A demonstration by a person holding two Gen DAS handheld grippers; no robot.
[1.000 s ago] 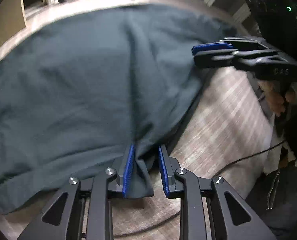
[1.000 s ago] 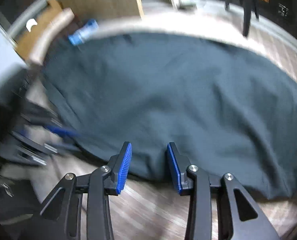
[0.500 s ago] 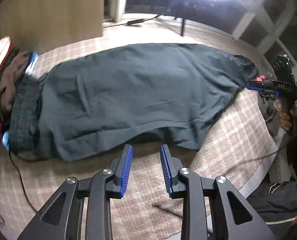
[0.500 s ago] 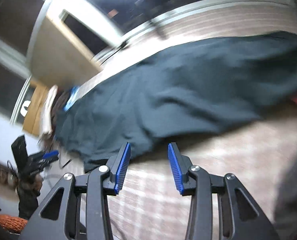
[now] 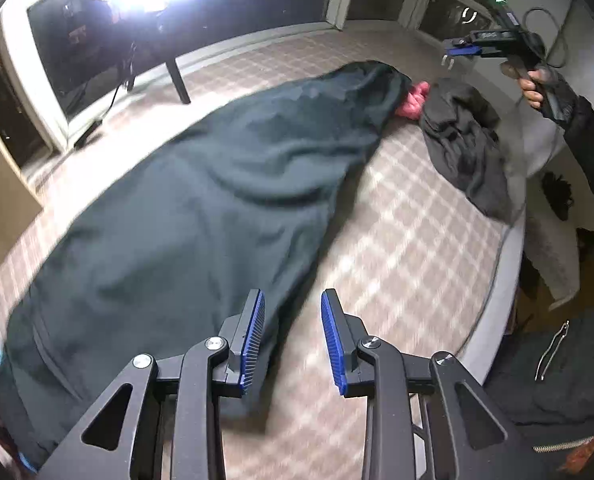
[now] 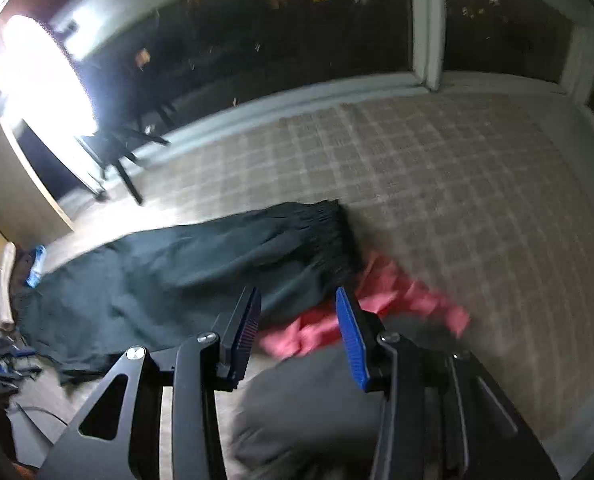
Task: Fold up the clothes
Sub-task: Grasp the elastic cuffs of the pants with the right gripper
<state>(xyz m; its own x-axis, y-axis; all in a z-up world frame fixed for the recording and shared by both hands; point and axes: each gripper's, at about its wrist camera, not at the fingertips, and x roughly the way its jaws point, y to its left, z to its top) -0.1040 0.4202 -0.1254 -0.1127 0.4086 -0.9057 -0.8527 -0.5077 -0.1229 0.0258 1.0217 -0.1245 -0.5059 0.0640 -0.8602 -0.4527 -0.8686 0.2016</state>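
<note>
Dark green garment [image 5: 201, 216] laid out long across frame centre, looks folded lengthwise, still not compact. Black heap [image 5: 463, 140] and pink cloth [image 6: 381, 300] unfolded, upper right. Left gripper [image 5: 291, 336] and right gripper [image 6: 297, 330] both spread, holding nothing.

The left gripper [image 5: 291, 338], which pinched the dark green garment's [image 5: 201, 216] edge a second ago, has let go and lifted with jaws apart, while the right gripper [image 6: 297, 330] has swung over the pink cloth [image 6: 381, 300]
</note>
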